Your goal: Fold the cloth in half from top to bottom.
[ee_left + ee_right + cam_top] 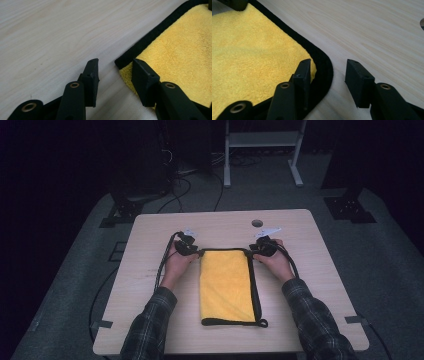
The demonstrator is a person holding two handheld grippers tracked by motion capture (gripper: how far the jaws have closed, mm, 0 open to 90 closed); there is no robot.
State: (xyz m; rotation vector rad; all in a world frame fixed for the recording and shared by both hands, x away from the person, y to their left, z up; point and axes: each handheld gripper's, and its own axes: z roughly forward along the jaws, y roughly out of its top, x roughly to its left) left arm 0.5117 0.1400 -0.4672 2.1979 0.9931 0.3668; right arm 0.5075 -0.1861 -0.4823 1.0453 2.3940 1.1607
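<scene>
Plaid sleeves come in at the bottom of the high view, each hand carrying a hand-held gripper to a far corner of the yellow cloth (225, 285): left hand-held gripper (191, 251), right hand-held gripper (259, 250). Cloth lies folded, flat, mid tabletop (150, 235), black trim along its far and right edges.

Left gripper view: jaws apart, nothing pinched. Cloth corner (125, 67) sits between them, one pad resting over the pile, the other on bare wood. Risk: closing this low, the outer pad could scrape wood and push the corner away rather than catch it.

Right gripper view: jaws likewise apart, straddling the rounded trimmed corner (324, 67) (no grip yet). Risk: it may catch only the top layer, so the fold opens when lifted; uneven lifting would skew the cloth.
</scene>
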